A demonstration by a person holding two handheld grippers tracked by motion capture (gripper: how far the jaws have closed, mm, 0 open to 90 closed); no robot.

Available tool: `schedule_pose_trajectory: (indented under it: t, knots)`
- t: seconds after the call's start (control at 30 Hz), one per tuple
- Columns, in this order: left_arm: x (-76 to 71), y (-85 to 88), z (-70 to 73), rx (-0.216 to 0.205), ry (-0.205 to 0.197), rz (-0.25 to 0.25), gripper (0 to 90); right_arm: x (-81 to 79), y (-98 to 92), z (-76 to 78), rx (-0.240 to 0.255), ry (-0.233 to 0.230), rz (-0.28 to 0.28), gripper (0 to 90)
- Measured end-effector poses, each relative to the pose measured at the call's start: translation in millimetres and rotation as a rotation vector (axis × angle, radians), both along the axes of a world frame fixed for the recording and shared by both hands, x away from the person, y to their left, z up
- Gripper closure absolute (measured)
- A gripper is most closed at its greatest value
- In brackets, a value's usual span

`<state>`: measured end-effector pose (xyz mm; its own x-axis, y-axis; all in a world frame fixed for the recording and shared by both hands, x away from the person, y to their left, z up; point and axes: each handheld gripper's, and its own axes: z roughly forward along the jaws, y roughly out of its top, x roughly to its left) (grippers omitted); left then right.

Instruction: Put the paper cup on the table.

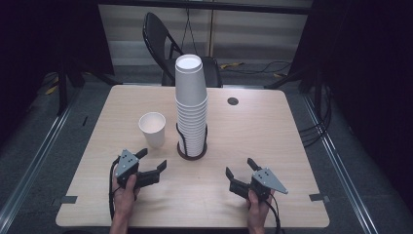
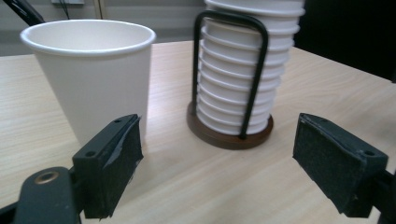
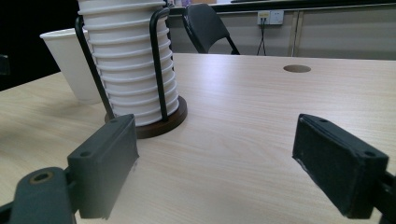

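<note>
- Table (image 1: 272, 131) of pale wood, with a person's two hands coming in from its near edge, one gripper in each.
- Left gripper (image 1: 154, 161), at the left of the near side: jaws spread wide, nothing between them, touching nothing. In the left gripper view (image 2: 217, 154) the two black pads stand well apart over bare wood.
- Cup (image 1: 152, 128), white paper, upright and mouth up, just beyond the left gripper and left of the stack. In the left gripper view the cup (image 2: 93, 79) rises right behind the left-hand pad (near it, though contact cannot be told).
- Stack (image 1: 190, 105) of white paper cups, nested mouth down, at the table's middle; it stands tall in a holder (image 1: 191, 152) with a dark round base and black wire loops up its sides.
- Right gripper (image 1: 241, 168), right of the stack on the near side: jaws just as wide apart, empty, clear of everything. Its own view (image 3: 215, 158) looks past the pads to the stack (image 3: 128, 65) and the cup (image 3: 70, 63) behind it.
- Hole (image 1: 233, 101), small and round, in the table beyond the stack to the right.
- Chair (image 1: 163, 41), black, folding, behind the far edge.
- No readable writing or brand on the cups or grippers.
</note>
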<state>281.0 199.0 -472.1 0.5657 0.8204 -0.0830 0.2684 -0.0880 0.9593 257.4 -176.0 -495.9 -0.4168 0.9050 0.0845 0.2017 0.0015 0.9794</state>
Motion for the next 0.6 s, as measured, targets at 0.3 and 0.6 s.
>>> schedule_pose_trajectory:
  t: [0.3, 0.6]
  knots:
    - [-21.0, -21.3, -10.8, -0.015, -0.039, -0.020, 15.4, 0.2, 0.3, 0.0, -0.003, 0.001, 0.000, 13.4]
    - [-26.9, -26.7, -23.8, -0.021, -0.062, 0.009, 15.0, 0.5, 0.5, 0.1, -0.005, 0.003, 0.000, 13.4]
